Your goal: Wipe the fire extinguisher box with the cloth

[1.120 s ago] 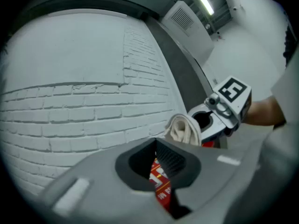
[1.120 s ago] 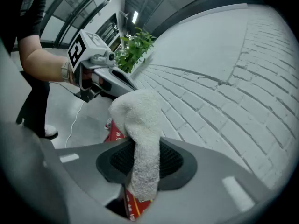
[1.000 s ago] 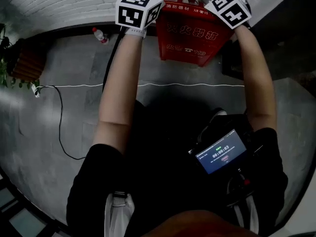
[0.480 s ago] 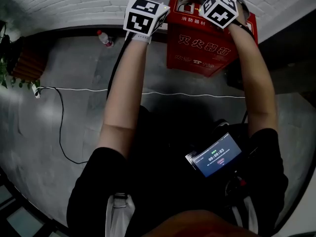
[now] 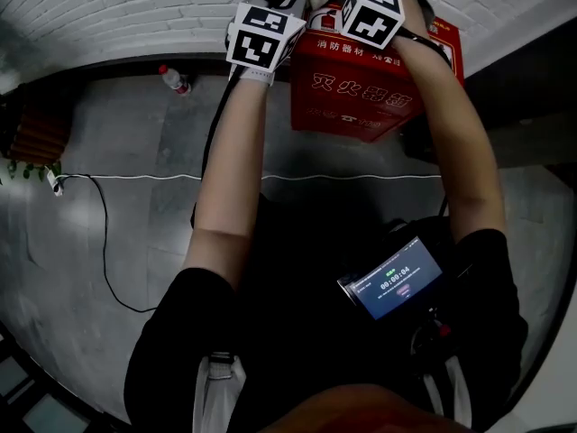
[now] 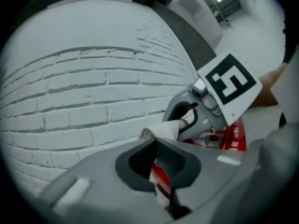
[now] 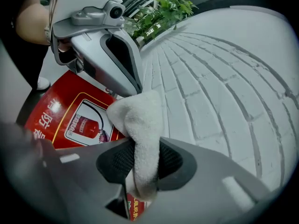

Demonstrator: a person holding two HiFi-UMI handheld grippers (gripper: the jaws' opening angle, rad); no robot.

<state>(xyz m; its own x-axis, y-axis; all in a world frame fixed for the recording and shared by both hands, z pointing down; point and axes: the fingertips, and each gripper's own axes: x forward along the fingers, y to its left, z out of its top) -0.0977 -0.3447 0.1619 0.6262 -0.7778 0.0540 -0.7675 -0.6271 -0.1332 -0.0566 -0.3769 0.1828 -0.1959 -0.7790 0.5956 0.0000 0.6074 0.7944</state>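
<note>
Since half a second ago the right gripper (image 7: 141,164) has slid left along the top of the fire extinguisher box (image 5: 361,93). It now sits just beside the left gripper (image 6: 156,167). A second ago the two were spread toward opposite ends of the box top. The timer on the small screen (image 5: 395,278) at the person's front has ticked from 03 to 04.

Both bare forearms reach straight forward and converge above the box. The left forearm (image 5: 230,170) runs up beside the box's left edge, and the right forearm (image 5: 455,142) crosses over its right corner.

The right fingers (image 7: 174,161) are clamped on the white cloth (image 7: 138,120). A thick fold sticks out past them toward the tip of the left gripper, which touches it. The left fingers (image 6: 174,161) are drawn almost together. In the thin slit between them the box's red and a scrap of white show; whether they nip the cloth cannot be told.

The box stands on the grey floor (image 5: 135,152) against the white brick wall (image 5: 117,12). Its red front with white characters faces the person, and its top edge runs left to right along the wall. From so steep a view it cannot be told whether the box is taller than it is wide. The cloth is bunched above the box top, close to the wall. A bottle (image 5: 171,79) stands by the wall, well left of the box.
</note>
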